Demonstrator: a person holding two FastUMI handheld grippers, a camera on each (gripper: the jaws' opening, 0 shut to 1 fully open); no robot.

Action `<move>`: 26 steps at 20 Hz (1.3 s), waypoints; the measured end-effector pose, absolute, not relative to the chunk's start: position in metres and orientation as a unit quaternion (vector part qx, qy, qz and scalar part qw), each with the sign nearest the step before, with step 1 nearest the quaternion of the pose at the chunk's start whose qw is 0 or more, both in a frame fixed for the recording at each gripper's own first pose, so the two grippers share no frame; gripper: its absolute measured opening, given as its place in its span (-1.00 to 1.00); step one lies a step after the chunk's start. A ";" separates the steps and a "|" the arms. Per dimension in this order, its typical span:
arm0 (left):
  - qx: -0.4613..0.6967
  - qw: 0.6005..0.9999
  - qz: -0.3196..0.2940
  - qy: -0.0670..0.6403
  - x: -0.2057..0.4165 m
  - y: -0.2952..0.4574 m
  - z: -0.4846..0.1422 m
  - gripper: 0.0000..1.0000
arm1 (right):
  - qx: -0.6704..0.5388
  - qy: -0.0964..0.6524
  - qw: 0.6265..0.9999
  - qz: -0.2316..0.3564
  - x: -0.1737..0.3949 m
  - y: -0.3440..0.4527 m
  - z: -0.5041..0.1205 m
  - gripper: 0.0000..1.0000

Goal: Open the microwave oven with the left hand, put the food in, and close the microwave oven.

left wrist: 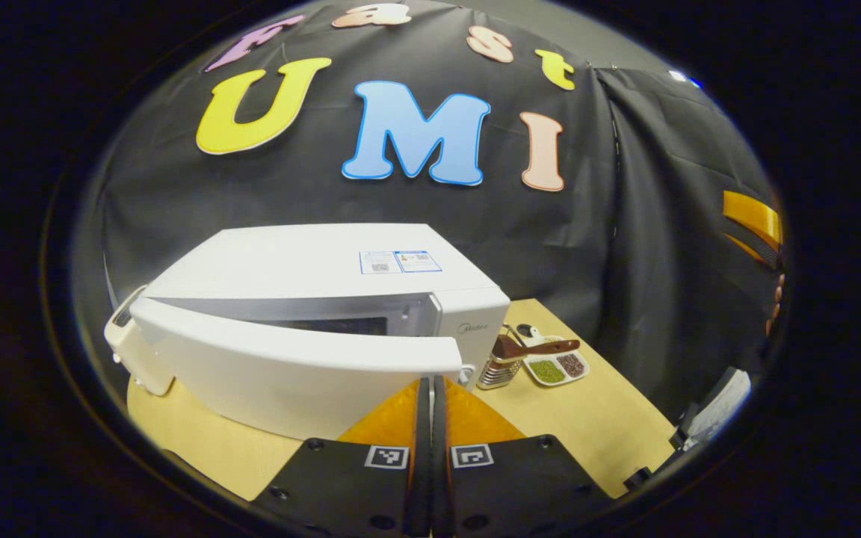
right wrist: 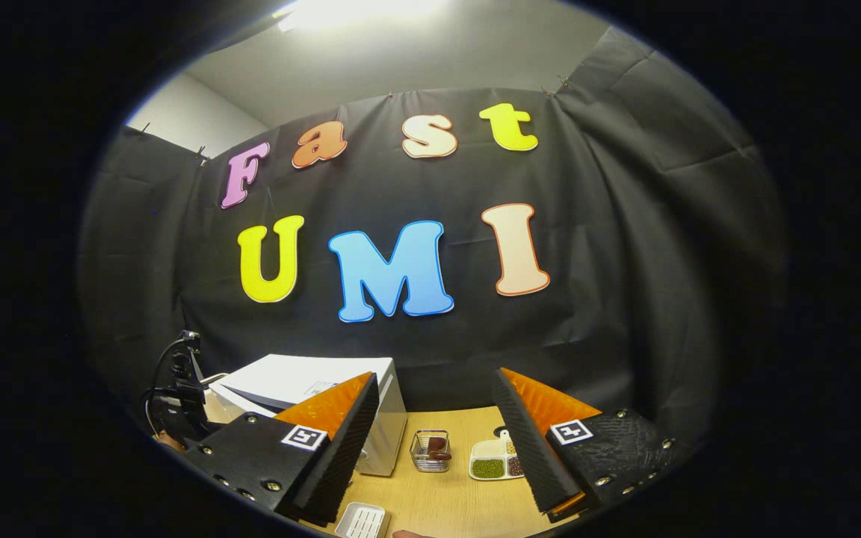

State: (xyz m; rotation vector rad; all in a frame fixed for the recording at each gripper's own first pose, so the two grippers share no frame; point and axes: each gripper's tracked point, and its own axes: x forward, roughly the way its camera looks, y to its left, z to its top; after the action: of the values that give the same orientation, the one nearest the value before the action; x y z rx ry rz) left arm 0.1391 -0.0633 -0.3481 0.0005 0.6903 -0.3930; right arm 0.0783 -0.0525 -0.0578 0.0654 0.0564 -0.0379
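Black cloth wall (right wrist: 625, 246), pale ceiling (right wrist: 415, 60) with bright light (right wrist: 356, 11), light wooden table (left wrist: 587, 418)

A white microwave oven (left wrist: 311, 314), a wire basket (left wrist: 498, 370) at its 3 o'clock, and a white divided dish (left wrist: 556, 368) are carried by the light wooden tabletop (left wrist: 595, 426).

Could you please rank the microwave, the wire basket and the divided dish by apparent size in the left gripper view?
1. Microwave, by far the largest.
2 and 3. Divided dish and wire basket look alike; the basket is partly hidden, so I will not rank them.
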 end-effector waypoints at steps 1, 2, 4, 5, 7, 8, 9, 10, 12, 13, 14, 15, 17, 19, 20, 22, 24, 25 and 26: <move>0.001 0.922 -0.190 0.336 0.143 -0.065 -0.350 -0.87 | 0.036 0.029 0.999 -0.020 0.079 -0.054 -0.057 0.86; -0.001 0.922 -0.189 0.336 0.146 -0.066 -0.350 -0.87 | 0.039 0.027 0.999 -0.022 0.077 -0.055 -0.057 0.86; -0.009 0.923 -0.185 0.338 0.155 -0.067 -0.351 -0.87 | 0.041 0.020 0.999 -0.025 0.078 -0.058 -0.052 0.86; -0.015 0.924 -0.181 0.337 0.160 -0.068 -0.352 -0.87 | 0.041 0.019 0.999 -0.026 0.078 -0.059 -0.053 0.86; -0.027 0.925 -0.174 0.337 0.172 -0.069 -0.355 -0.86 | 0.039 0.018 0.999 -0.028 0.077 -0.059 -0.055 0.85; -0.033 0.925 -0.169 0.338 0.177 -0.071 -0.356 -0.87 | 0.039 0.021 0.999 -0.028 0.077 -0.060 -0.056 0.86; -0.035 0.927 -0.161 0.337 0.183 -0.070 -0.357 -0.87 | 0.039 0.023 0.999 -0.028 0.077 -0.060 -0.057 0.85; -0.039 0.925 -0.159 0.343 0.187 -0.071 -0.358 -0.87 | 0.039 0.022 0.999 -0.029 0.077 -0.061 -0.056 0.86; -0.045 0.924 -0.160 0.345 0.185 -0.077 -0.360 -0.86 | 0.038 0.019 0.999 -0.031 0.076 -0.062 -0.054 0.86; -0.039 0.927 -0.158 0.339 0.187 -0.078 -0.359 -0.89 | 0.039 0.018 0.999 -0.031 0.077 -0.063 -0.055 0.85; -0.030 0.926 -0.158 0.342 0.185 -0.076 -0.357 -0.87 | 0.040 0.020 0.999 -0.030 0.078 -0.061 -0.055 0.85; -0.029 0.927 -0.158 0.339 0.187 -0.077 -0.358 -0.86 | 0.038 0.022 0.999 -0.029 0.078 -0.061 -0.055 0.85; -0.036 0.926 -0.158 0.340 0.186 -0.077 -0.360 -0.86 | 0.035 0.017 0.999 -0.027 0.076 -0.062 -0.051 0.86; -0.035 0.926 -0.160 0.339 0.186 -0.076 -0.358 -0.86 | 0.031 0.018 0.999 -0.027 0.074 -0.063 -0.052 0.85; -0.031 0.927 -0.160 0.338 0.187 -0.076 -0.358 -0.86 | 0.031 0.020 0.999 -0.028 0.073 -0.064 -0.054 0.86; -0.031 0.928 -0.157 0.337 0.187 -0.077 -0.358 -0.86 | 0.034 0.022 0.999 -0.028 0.070 -0.066 -0.055 0.85; -0.032 0.929 -0.154 0.335 0.187 -0.077 -0.359 -0.87 | 0.035 0.026 0.999 -0.025 0.067 -0.066 -0.058 0.85; -0.032 0.929 -0.153 0.335 0.187 -0.077 -0.358 -0.87 | 0.035 0.026 0.999 -0.022 0.066 -0.066 -0.057 0.85; -0.030 0.930 -0.152 0.334 0.187 -0.076 -0.358 -0.87 | 0.036 0.025 0.999 -0.019 0.066 -0.066 -0.057 0.86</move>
State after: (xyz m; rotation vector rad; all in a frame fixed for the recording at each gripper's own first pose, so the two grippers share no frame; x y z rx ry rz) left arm 0.1872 -0.0756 -0.3579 -0.0618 0.6832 -0.3105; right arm 0.0655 -0.0662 -0.0569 0.0716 0.0507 -0.0374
